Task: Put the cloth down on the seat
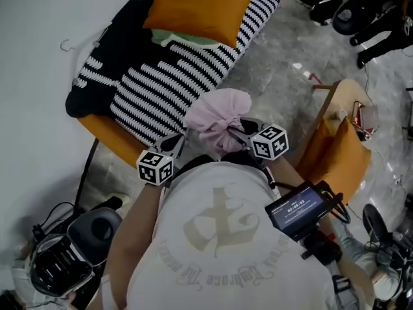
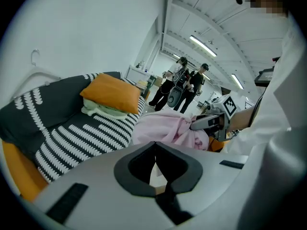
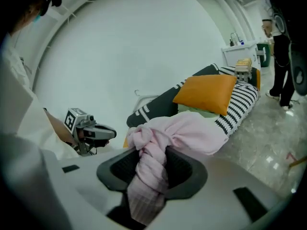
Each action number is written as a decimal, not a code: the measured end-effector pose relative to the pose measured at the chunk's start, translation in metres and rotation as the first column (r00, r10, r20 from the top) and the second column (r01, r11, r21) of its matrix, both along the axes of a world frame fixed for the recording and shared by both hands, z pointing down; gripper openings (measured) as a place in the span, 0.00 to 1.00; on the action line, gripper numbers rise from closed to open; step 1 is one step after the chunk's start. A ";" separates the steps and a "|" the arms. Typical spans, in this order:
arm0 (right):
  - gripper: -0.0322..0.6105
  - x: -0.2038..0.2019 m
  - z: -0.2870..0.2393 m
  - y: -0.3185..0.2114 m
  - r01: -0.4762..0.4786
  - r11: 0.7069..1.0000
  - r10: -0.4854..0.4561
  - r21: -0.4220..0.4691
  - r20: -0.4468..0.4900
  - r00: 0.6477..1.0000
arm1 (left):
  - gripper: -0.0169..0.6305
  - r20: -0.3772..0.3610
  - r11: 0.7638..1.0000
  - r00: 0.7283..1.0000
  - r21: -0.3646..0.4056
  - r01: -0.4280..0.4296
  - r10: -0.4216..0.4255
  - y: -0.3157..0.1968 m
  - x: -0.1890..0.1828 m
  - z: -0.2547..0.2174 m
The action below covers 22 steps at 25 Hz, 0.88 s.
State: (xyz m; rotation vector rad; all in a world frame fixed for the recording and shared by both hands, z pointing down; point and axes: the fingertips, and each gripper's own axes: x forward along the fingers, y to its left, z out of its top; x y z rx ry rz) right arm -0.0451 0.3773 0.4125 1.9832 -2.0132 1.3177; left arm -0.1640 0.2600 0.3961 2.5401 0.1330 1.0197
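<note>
The pink cloth (image 1: 216,123) hangs bunched in the air just off the near edge of the seat. My right gripper (image 1: 237,134) is shut on it; in the right gripper view a twisted rope of the cloth (image 3: 153,152) runs between the dark pads (image 3: 184,169). My left gripper (image 1: 179,141) sits beside the cloth's left edge, its pads (image 2: 170,164) closed together, and the cloth (image 2: 165,128) lies just beyond them. The seat (image 1: 103,134) is orange and covered by a black-and-white striped blanket (image 1: 168,76), with an orange cushion (image 1: 197,8) at its far end.
A pale green cloth (image 1: 187,39) lies under the cushion. A second orange chair (image 1: 342,154) stands at the right. Dark equipment and cables (image 1: 71,244) sit on the floor at lower left. Two people (image 2: 184,83) stand farther off in the room.
</note>
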 end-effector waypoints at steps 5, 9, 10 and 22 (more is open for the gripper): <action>0.32 0.043 0.027 -0.008 0.112 0.993 -0.110 -0.041 0.058 0.992 | 0.05 0.059 0.994 0.992 0.007 0.112 -0.113 -0.006 0.032 0.008; 0.32 0.068 0.036 -0.016 0.165 0.985 -0.161 -0.053 0.072 0.984 | 0.05 0.064 0.983 0.981 0.025 0.181 -0.182 -0.013 0.048 0.005; 0.32 0.067 0.034 -0.020 0.181 0.982 -0.177 -0.052 0.067 0.982 | 0.05 0.059 0.980 0.978 0.031 0.196 -0.198 -0.017 0.045 0.001; 0.32 0.084 0.056 -0.058 0.309 0.942 -0.300 -0.129 0.083 0.950 | 0.05 0.106 0.935 0.929 0.025 0.355 -0.355 -0.032 0.024 -0.007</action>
